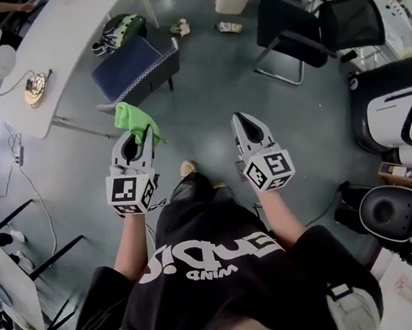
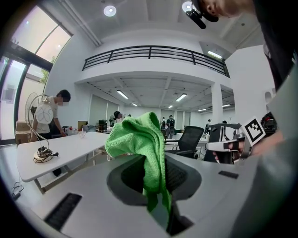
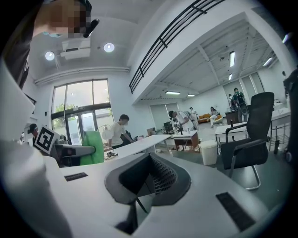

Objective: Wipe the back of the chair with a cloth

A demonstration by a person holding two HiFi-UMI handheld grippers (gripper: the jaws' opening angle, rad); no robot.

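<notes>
In the head view, my left gripper [image 1: 141, 137] has its fingers closed on a bright green microfibre cloth [image 1: 134, 119], which bunches up above the tips. My right gripper [image 1: 246, 121] is level with it and well apart, its fingers pressed together with nothing in them. Just beyond the cloth a dark blue padded chair [image 1: 136, 66] stands on the grey floor [image 1: 206, 101], close to the near edge of a long white surface [image 1: 58, 37]. A black mesh-backed office chair [image 1: 316, 28] stands farther to the right.

In the left gripper view, the green cloth [image 2: 142, 139] is pinched between the fingers of my left gripper [image 2: 158, 204] and flops over to the left above them. The white surface [image 2: 60, 148] lies to the left, with a person [image 2: 49, 114] standing behind it. The black office chair [image 2: 191, 137] is behind the cloth, and my right gripper [image 2: 233, 146] shows at the right.

In the right gripper view, the fingers of my right gripper [image 3: 138, 197] meet, holding nothing. The green cloth [image 3: 92, 148] shows at the left and the black office chair [image 3: 249, 135] at the right.
</notes>
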